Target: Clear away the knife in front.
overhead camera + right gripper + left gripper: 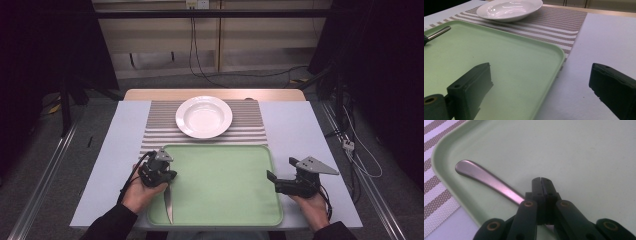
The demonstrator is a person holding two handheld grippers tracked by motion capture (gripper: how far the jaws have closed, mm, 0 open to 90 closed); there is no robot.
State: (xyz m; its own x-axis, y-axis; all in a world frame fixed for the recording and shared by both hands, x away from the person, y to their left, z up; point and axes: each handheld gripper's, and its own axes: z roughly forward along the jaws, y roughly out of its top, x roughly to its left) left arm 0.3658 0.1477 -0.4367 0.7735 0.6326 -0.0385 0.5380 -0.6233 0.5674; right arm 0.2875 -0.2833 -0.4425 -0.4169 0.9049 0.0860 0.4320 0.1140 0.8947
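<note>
Item: slim stainless-steel table knife (168, 204), clamped in left tongs (541, 180) over the pale green plastic tray (225, 200), at its left edge. Right tongs (541, 82): wide, empty. Lift likely done; placing near white ceramic plate (204, 116) outstanding.

lower frame: our right gripper (541, 92) jaws wide apart, straddling the green tray (524, 62) edge. white bowl (509, 10) upper left on striped mat (564, 22).

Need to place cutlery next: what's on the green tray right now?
One metal knife lies on the pale green plastic tray, near its left edge, clamped in the left gripper's jaws, which cover its middle.
</note>
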